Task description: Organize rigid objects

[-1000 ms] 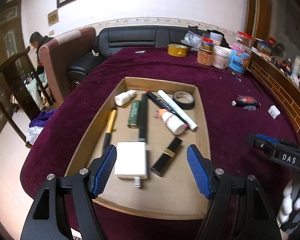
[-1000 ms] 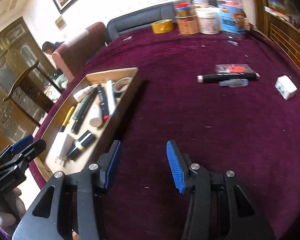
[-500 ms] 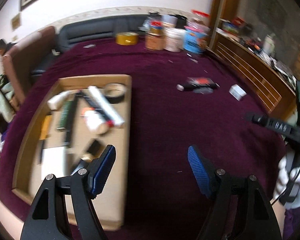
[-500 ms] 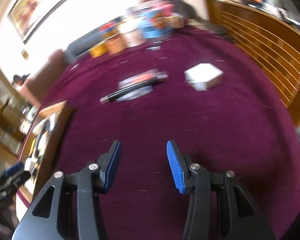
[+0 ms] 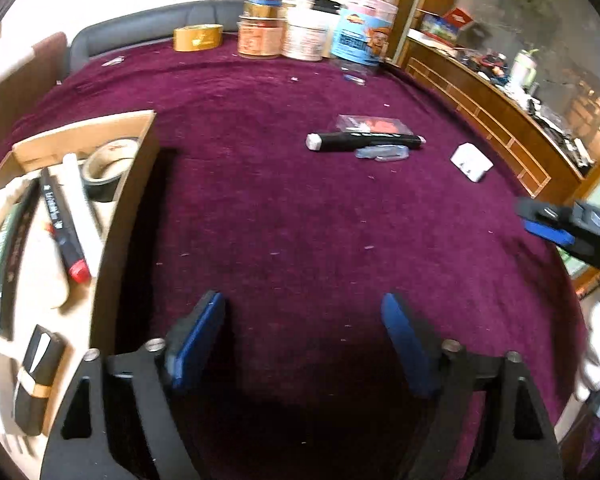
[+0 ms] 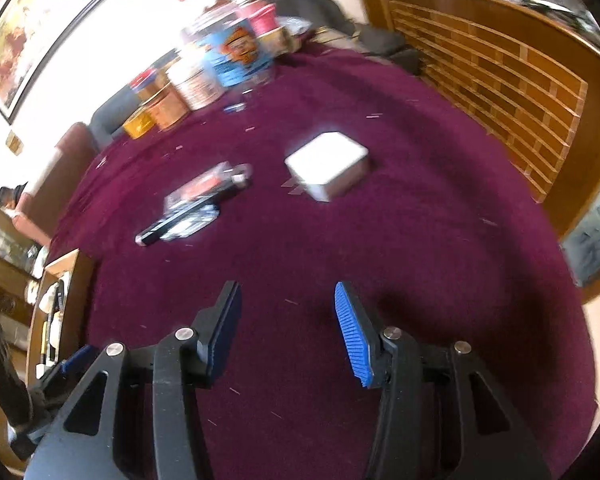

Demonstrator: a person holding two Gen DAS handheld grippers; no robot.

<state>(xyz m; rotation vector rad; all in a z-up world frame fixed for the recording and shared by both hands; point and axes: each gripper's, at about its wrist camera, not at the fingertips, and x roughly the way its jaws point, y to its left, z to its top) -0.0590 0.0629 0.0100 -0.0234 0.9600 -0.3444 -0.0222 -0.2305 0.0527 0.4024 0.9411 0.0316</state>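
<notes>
A cardboard tray (image 5: 130,184) at the left holds markers, a tape roll (image 5: 106,164), bottles and a black case. On the purple tablecloth lie a black marker (image 5: 364,141) beside a clear packet (image 5: 370,124), and a white charger (image 5: 471,162). My left gripper (image 5: 304,336) hovers over bare cloth right of the tray, its jaws opening with nothing between them. My right gripper (image 6: 286,320) is open and empty, with the white charger (image 6: 328,168) ahead of it and the black marker (image 6: 192,210) to the left. The right gripper's fingers (image 5: 548,232) show at the left wrist view's right edge.
Jars and tins (image 5: 312,28) and a yellow tape roll (image 5: 198,37) stand at the table's far edge. A wooden slatted rail (image 6: 500,92) runs along the right. A sofa (image 5: 140,30) lies behind the table. A seated person (image 6: 12,196) is far left.
Both grippers swung right, from the tray toward the loose items. The left gripper left the tray for bare cloth and widened. The right now faces the white charger, nearer than before.
</notes>
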